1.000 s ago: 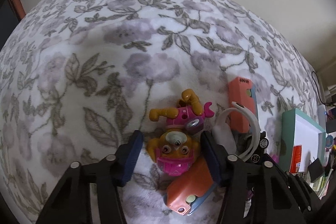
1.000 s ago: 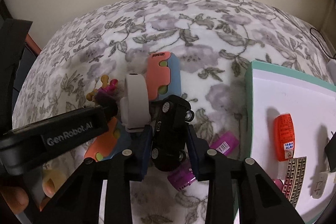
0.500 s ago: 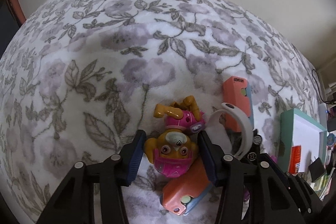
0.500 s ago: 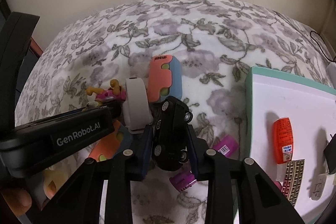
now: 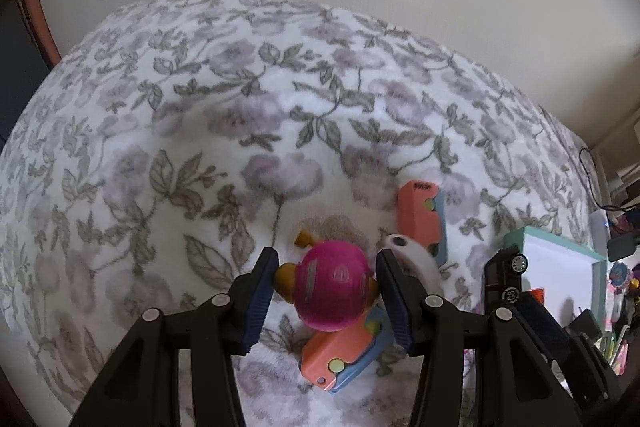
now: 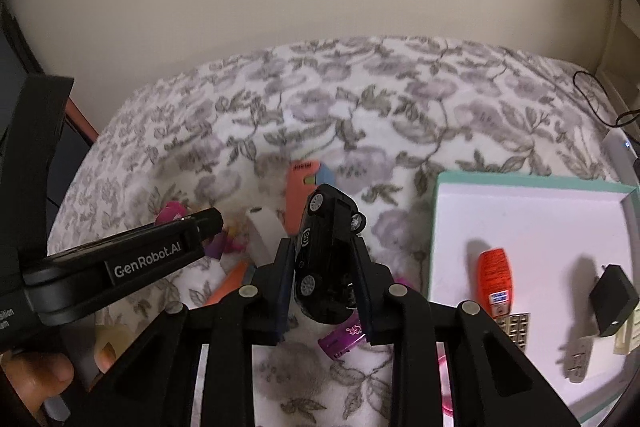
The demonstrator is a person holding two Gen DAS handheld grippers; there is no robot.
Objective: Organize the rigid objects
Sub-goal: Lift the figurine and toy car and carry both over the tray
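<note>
Lifting both picks: left hand-held gripper (image 5: 326, 285) is clamping the pink-and-orange plastic toy figure (image 5: 332, 287), right hand-held gripper (image 6: 322, 273) is pinching the black toy car (image 6: 328, 259), both above the floral bed blanket (image 5: 200, 147). Next, probably carrying them to the teal-rimmed white tray (image 6: 528, 211) at the bed's right edge.

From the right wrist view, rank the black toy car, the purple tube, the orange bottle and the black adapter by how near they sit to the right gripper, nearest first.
1. Black toy car: held between the jaws of the right gripper.
2. Purple tube: on the blanket, just under the right jaw.
3. Orange bottle: to the right, inside the box.
4. Black adapter: farthest right in the box.
</note>
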